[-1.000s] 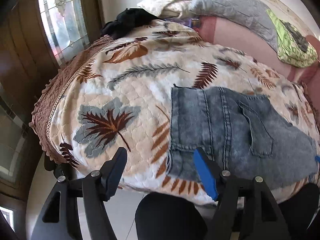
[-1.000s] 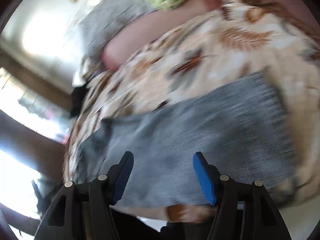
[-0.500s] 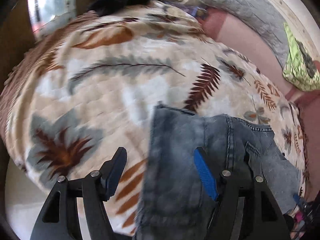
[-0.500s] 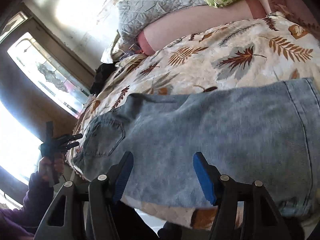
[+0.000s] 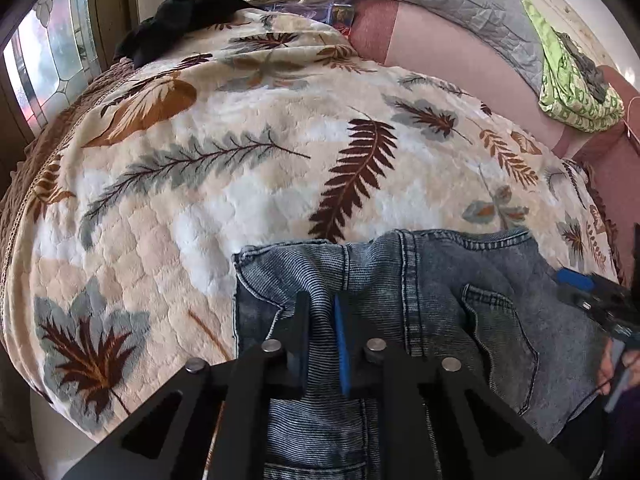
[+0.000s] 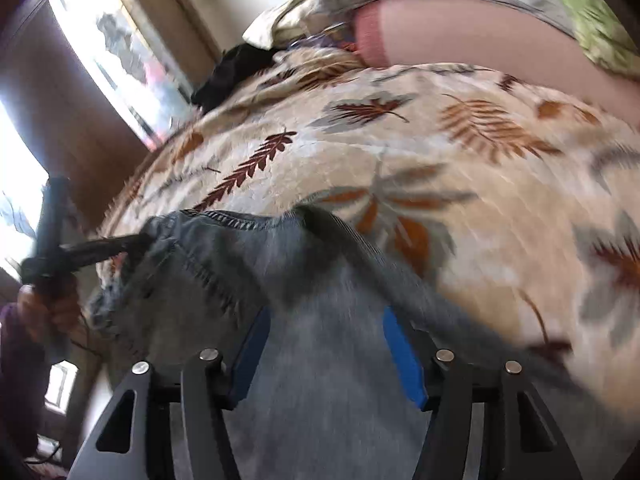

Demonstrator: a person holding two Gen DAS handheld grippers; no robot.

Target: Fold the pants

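Denim pants (image 5: 420,292) lie on the leaf-print blanket (image 5: 224,184), long axis running toward our right. From the left wrist, our left gripper (image 5: 322,332) has just been closing and now pinches a raised fold near the waistband. From the right wrist, our right gripper (image 6: 324,344) stands apart over denim, gripping nothing, nearer the free leg end.

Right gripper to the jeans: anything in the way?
Nothing visible. The right gripper hangs directly over the jeans with its jaws apart and only denim between them. The left gripper, jaws just closed, is already shut on the waistband further along, clear of that path.
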